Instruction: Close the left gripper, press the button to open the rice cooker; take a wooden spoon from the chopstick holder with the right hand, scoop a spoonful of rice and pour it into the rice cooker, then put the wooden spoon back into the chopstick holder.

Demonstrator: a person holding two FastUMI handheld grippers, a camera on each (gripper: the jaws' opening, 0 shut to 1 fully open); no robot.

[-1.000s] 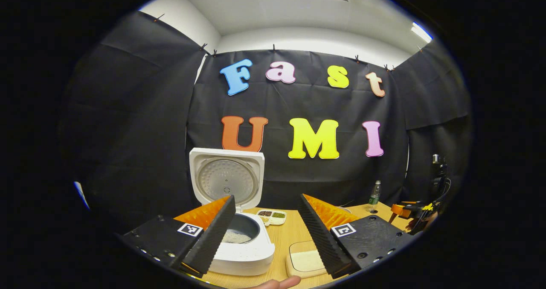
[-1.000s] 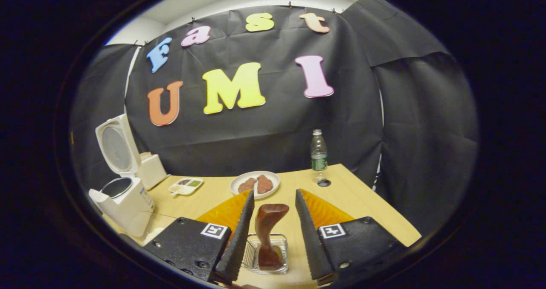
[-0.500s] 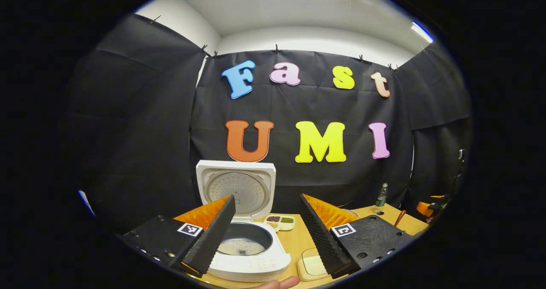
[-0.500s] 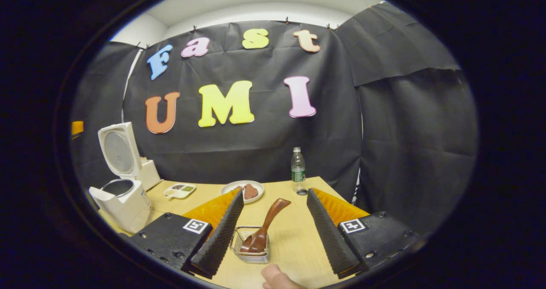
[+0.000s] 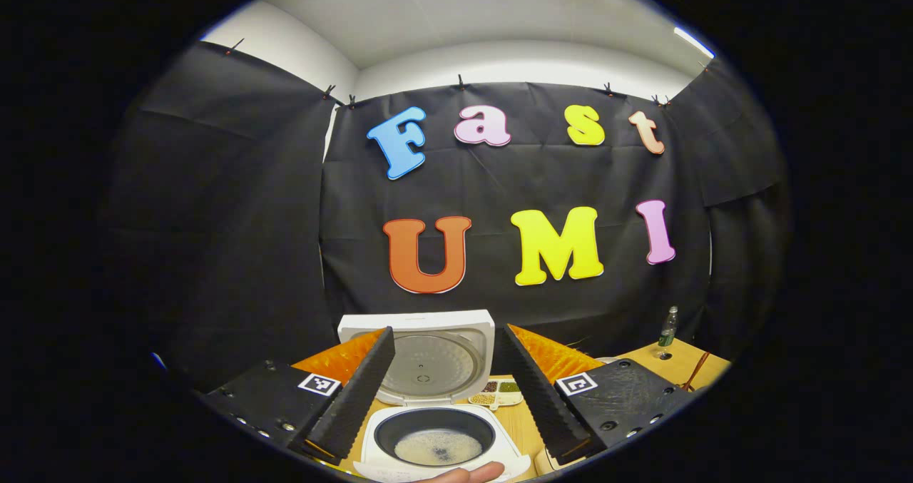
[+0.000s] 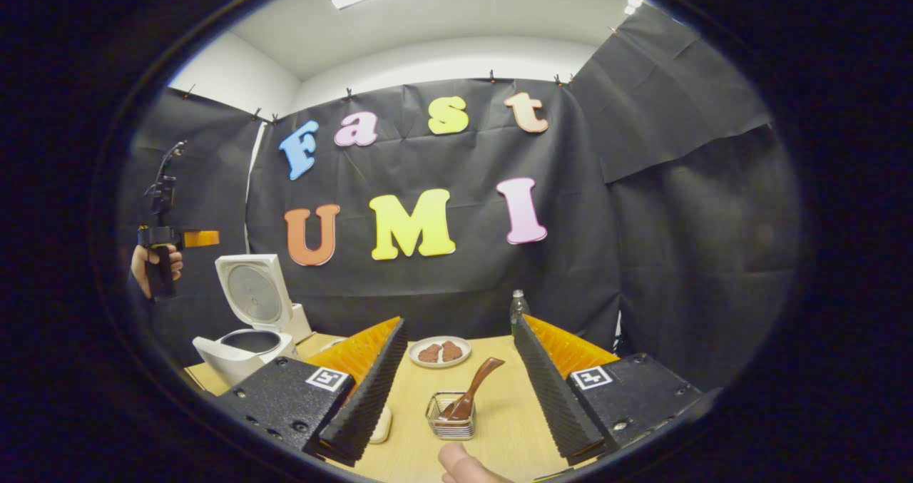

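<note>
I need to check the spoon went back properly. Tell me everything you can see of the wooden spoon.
The wooden spoon is dark reddish-brown, smooth and glossy. It stands in the small wire chopstick holder on the table, one end down inside the basket, the long part leaning up and to the right over its rim. Only the holder touches it. The right tool is open and stands back from it, with the spoon between its fingers in the right gripper view.

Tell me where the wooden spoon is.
In the right gripper view, the wooden spoon leans in the chopstick holder on the table, in front of the plate.
</note>
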